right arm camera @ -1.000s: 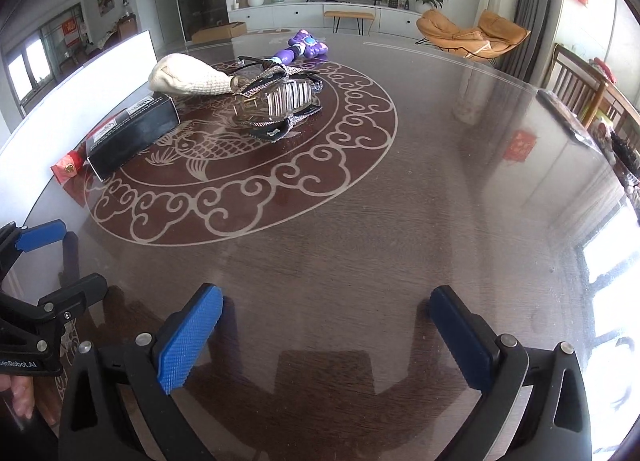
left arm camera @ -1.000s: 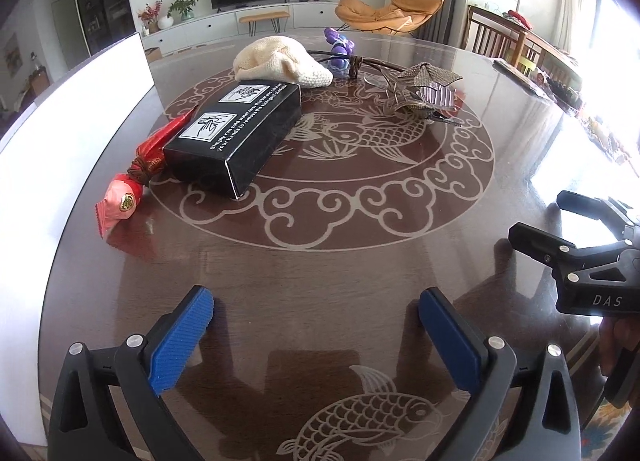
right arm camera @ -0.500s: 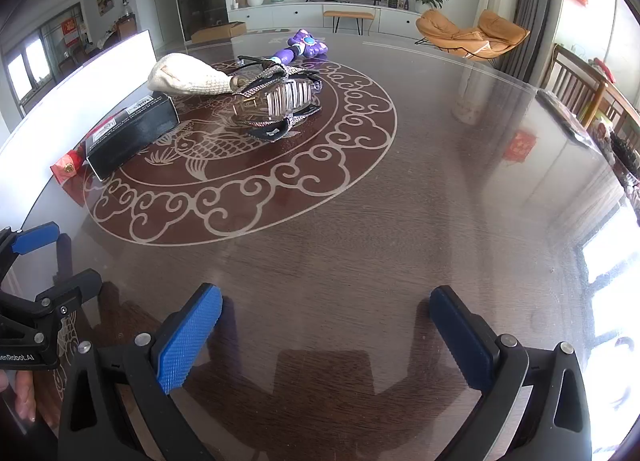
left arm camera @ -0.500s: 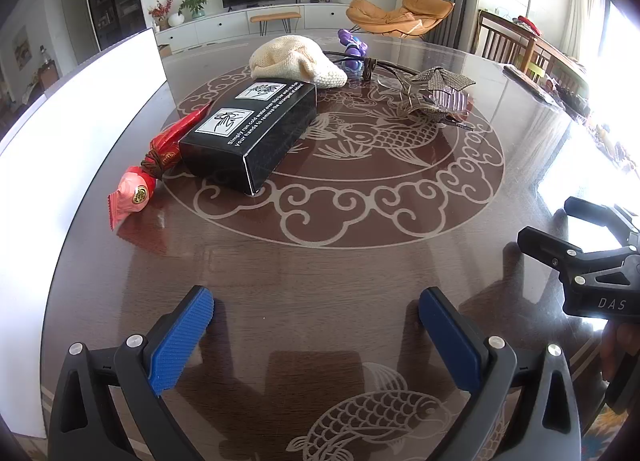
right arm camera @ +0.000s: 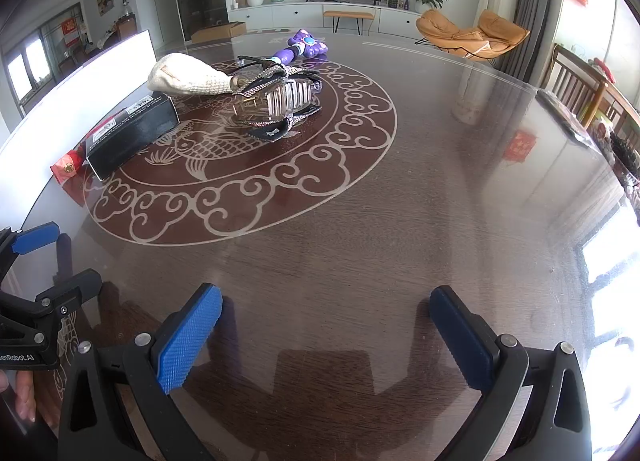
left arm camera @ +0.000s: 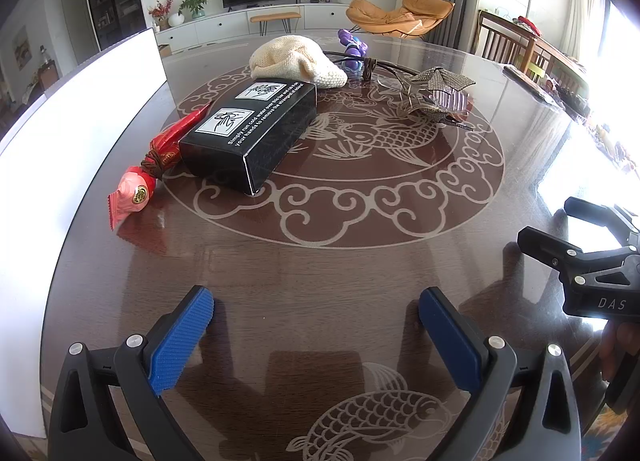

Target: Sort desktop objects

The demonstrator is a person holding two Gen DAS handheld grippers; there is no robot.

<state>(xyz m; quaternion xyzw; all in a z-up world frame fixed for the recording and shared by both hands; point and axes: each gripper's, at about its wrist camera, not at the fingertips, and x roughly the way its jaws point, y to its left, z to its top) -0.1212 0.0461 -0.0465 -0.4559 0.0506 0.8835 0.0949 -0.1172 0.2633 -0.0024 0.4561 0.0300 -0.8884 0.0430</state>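
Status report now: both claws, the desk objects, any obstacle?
Left claw open, empty. Right claw open, empty. Black rectangular box, cream knitted hat, red candy wrapper untouched on the brown glass table. Nothing in the way.

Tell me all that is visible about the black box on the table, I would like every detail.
The black box is a long rectangular carton, apparently cardboard, closed, lying flat on the glossy dark table. Its top carries two white square pictures and white printed text; a white label shows on its end in the right wrist view. It sits at the left side of the round pattern. A red wrapped packet lies against its left side. Neither gripper touches it.
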